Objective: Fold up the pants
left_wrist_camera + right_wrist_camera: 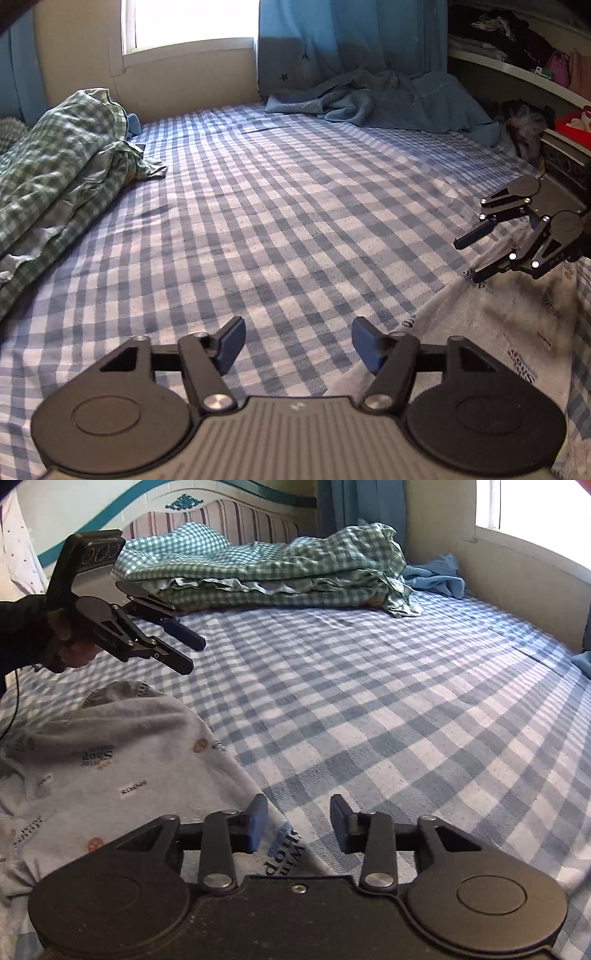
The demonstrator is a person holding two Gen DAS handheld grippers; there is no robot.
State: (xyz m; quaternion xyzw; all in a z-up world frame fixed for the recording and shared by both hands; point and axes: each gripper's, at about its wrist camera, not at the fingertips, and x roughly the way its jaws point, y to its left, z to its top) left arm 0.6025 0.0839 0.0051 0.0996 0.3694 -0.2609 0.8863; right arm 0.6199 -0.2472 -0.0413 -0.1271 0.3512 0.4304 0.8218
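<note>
We hold both grippers above the bed sheet [280, 206], empty, because no fold has begun. The left gripper [297, 345] gapes wide, gripping nothing; the right gripper [298, 823] is likewise spread and empty. The pants [110, 768] lie bunched at seven o'clock in the right view — four o'clock in the left — probably awaiting spreading flat first.
</note>
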